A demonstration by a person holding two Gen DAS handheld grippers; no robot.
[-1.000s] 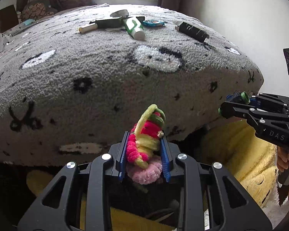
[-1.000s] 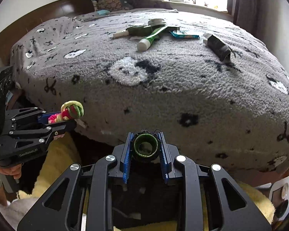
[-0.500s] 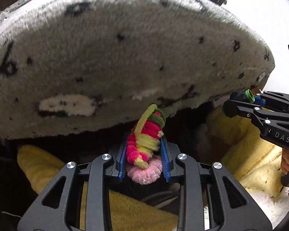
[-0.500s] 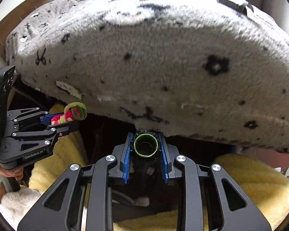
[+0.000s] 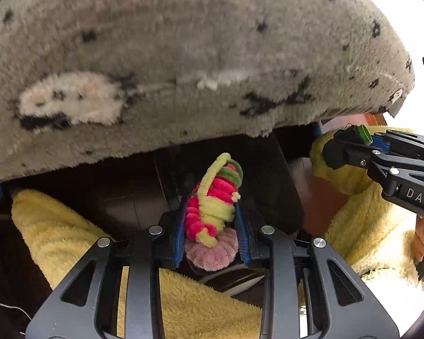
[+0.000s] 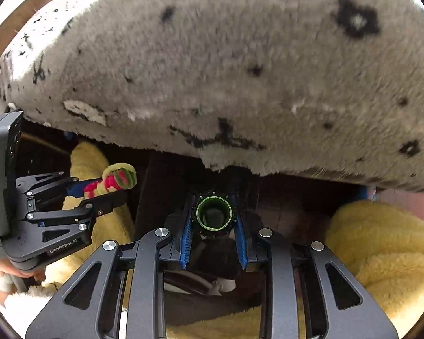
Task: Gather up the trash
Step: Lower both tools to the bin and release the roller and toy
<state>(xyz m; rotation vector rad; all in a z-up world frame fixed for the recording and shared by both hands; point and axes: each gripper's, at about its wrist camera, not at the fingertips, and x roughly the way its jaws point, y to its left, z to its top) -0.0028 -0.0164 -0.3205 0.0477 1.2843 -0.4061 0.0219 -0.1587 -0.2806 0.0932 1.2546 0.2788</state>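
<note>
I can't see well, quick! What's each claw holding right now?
Left claw: closed on the fuzzy pipe-cleaner bundle.
Right claw: closed on the small green-rimmed cap.

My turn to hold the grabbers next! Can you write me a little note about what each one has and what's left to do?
Left gripper: shut on the fuzzy pipe-cleaner bundle.
Right gripper: shut on the small green cap.
Both point down past the edge of the grey blanket, between the yellow fleece, over a dark space.
Done: both pieces picked up.
Left: drop them. No bin shows clearly below, so look before letting go.
</note>
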